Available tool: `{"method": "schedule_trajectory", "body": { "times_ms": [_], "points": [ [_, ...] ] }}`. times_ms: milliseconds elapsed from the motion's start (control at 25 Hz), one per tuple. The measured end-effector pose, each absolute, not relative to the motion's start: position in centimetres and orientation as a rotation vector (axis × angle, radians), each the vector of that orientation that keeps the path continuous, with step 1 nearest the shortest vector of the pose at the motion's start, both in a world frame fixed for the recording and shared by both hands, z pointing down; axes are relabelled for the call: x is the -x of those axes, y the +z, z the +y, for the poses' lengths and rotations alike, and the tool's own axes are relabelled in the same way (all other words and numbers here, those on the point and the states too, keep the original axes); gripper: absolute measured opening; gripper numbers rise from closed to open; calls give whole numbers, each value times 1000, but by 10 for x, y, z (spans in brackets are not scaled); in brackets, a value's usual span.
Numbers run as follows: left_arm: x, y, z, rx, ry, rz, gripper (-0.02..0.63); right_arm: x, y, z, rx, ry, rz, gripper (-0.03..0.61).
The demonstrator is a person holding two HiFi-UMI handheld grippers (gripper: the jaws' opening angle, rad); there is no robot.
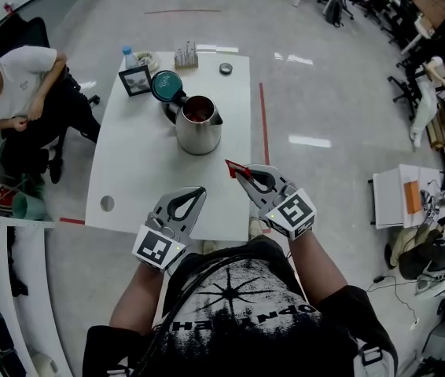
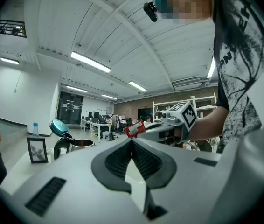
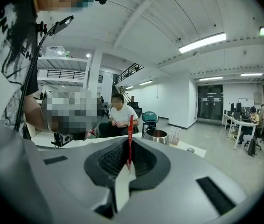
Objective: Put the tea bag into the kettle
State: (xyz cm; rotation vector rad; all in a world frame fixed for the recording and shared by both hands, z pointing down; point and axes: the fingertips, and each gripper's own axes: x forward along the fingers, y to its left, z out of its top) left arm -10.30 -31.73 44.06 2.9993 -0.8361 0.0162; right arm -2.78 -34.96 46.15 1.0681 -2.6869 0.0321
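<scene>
Shirt (image 1: 238, 305): black tee w/ white print, bottom of head view, closest to cam.
L gripper (image 1: 199, 190): jaws together, nothing betw them; held over near edge of table, idle.
R gripper (image 1: 238, 174): jaws clamped on tea bag, tips aimed toward kettle.
Tea bag (image 1: 236, 168): red packet, pinched edge-on, sticks out past jaw tips; up in the air over near-right part of table, short of kettle, apart from it.
Kettle (image 1: 199, 138): steel, upright mid-table, teal lid (image 1: 165, 86) flipped open, mouth clear, reddish inside.
Table (image 1: 132, 171): white; pic frame (image 1: 135, 80) and bottle (image 1: 130, 56) at far end.
Handling (judged): v. light, thin, soft, prob. crinkly; may flutter or cling to a pad on release. Best taken by flat faces near one edge, as now, leaving most of it free to drop.
Next (judged): carry over mouth, open jaws just above rim.
</scene>
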Motion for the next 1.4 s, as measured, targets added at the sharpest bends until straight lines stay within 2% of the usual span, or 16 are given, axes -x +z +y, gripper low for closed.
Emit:
{"method": "schedule_trajectory", "body": {
  "times_ms": [400, 840, 1400],
  "points": [
    [95, 443, -337, -2911, 44, -1036, 8, 22, 453, -402, -893, -14, -2737, 15],
    [84, 447, -348, -2798, -3, -1235, 8, 49, 459, -478, -644, -91, -2712, 15],
    [115, 456, -350, -2606, 37, -1558, 8, 86, 492, -556, -533, -108, -2650, 15]
  ]
}}
